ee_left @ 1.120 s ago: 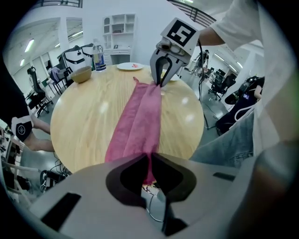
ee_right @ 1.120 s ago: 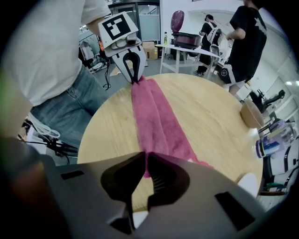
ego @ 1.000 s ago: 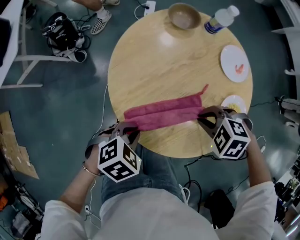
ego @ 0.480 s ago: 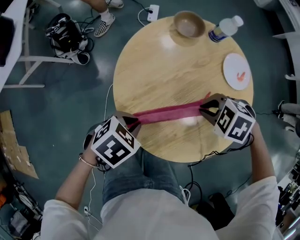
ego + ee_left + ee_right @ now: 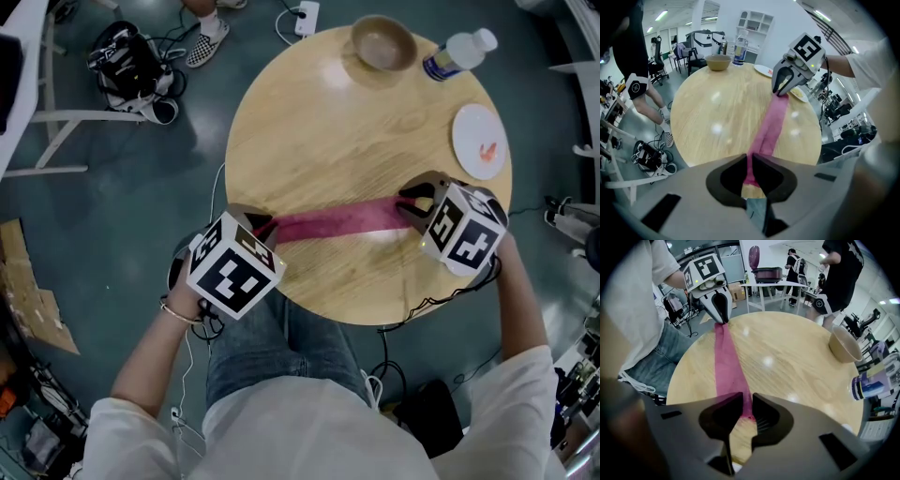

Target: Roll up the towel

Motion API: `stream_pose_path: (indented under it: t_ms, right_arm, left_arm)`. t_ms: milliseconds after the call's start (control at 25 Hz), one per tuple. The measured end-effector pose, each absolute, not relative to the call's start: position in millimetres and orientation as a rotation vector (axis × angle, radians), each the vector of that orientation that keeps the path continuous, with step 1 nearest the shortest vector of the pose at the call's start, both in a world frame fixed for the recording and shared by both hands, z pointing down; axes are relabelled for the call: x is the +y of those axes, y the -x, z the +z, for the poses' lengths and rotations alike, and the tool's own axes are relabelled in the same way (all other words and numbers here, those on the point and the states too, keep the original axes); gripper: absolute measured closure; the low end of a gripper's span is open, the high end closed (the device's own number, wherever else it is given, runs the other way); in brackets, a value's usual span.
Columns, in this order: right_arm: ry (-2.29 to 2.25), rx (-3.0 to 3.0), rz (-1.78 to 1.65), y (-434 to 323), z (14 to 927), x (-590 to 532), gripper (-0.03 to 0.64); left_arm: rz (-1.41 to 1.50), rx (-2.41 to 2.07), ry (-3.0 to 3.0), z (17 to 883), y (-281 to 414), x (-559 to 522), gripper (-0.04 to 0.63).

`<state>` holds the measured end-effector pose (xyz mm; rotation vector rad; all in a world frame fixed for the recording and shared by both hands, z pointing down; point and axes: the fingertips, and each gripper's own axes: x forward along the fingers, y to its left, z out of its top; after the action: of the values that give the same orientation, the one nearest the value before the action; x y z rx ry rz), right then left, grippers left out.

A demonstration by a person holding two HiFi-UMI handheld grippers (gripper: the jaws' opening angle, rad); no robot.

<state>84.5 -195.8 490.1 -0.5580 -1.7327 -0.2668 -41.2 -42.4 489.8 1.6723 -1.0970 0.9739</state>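
1. A second earlier the towel (image 5: 342, 220) had lain as a broader, folded band with a loose tail poking up at its right end; it had since narrowed to a slim pink strip, drawn straight between the two grippers.
2. It stretched across the near half of the round table (image 5: 319, 122), well apart from the bowl (image 5: 382, 42), the bottle (image 5: 457, 53) and the plate (image 5: 480, 141) at the far side.
3. The left gripper (image 5: 262, 227) pointed steeply down at the table's near-left edge, its marker cube rolled to a different face than before. Its jaws were clamped tight on the towel's left end.
4. The right gripper (image 5: 412, 204) also pointed steeply down, over the strip's right end. Its jaws had just been opening a little, yet the cloth filled the narrow gap and both pads touched it.
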Motion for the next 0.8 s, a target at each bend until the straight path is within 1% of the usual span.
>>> stream_pose_path:
  t_ms: [280,560,800]
  right_arm:
    - [0.516,-1.774,-0.259,-77.2,491.1,-201.2,0.503]
    - [0.437,-1.854,-0.213,-72.2,481.8,-206.2,0.505]
    - [0.268,-1.998,-0.138,-65.1,451.0,-214.7,0.515]
  left_arm:
    - [1.008,-1.147,-1.657,492.9,51.8,-48.3,0.548]
    - [0.882,-1.154,-1.65,483.9,66.2,-47.3,0.532]
    - [0.869,-1.188,-1.654,467.3,82.4,-42.8,0.532]
